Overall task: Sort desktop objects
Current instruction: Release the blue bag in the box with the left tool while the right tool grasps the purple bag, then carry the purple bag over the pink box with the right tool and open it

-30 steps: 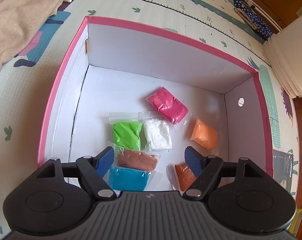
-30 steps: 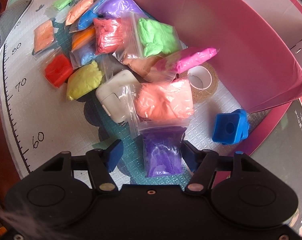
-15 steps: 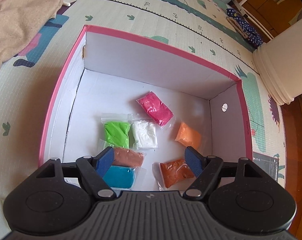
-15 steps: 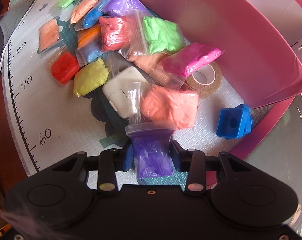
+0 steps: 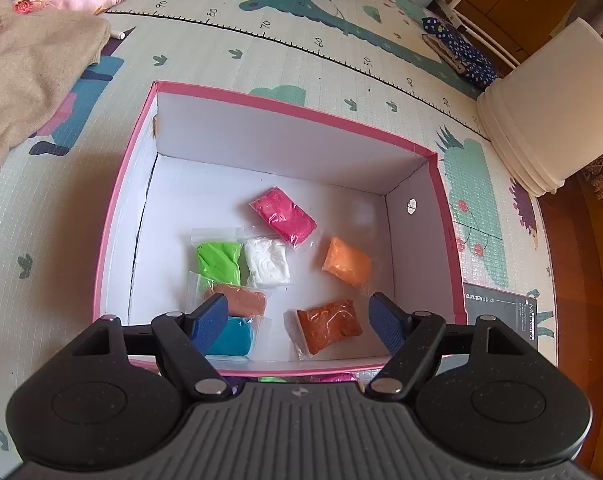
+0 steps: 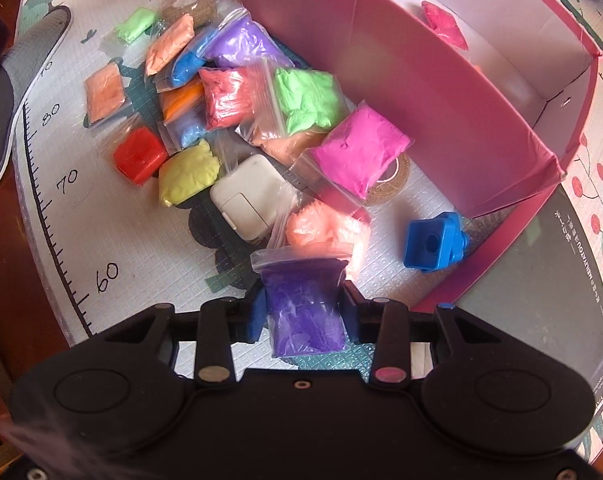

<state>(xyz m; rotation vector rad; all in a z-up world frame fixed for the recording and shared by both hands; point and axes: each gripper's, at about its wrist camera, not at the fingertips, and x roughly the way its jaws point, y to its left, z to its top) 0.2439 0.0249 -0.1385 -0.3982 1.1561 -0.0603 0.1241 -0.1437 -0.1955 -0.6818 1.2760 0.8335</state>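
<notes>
Purple clay bag (image 6: 307, 308) clenched in right gripper (image 6: 304, 312) jaws just beside the pink box (image 6: 401, 92), above the play mat (image 6: 133, 248), left gripper (image 5: 297, 318) jaws released, spread empty over the box's seven clay bags.

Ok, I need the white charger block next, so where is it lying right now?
Right wrist view: the white charger block lies on the mat left of centre, between the yellow clay bag and the salmon-pink clay bag.
</notes>
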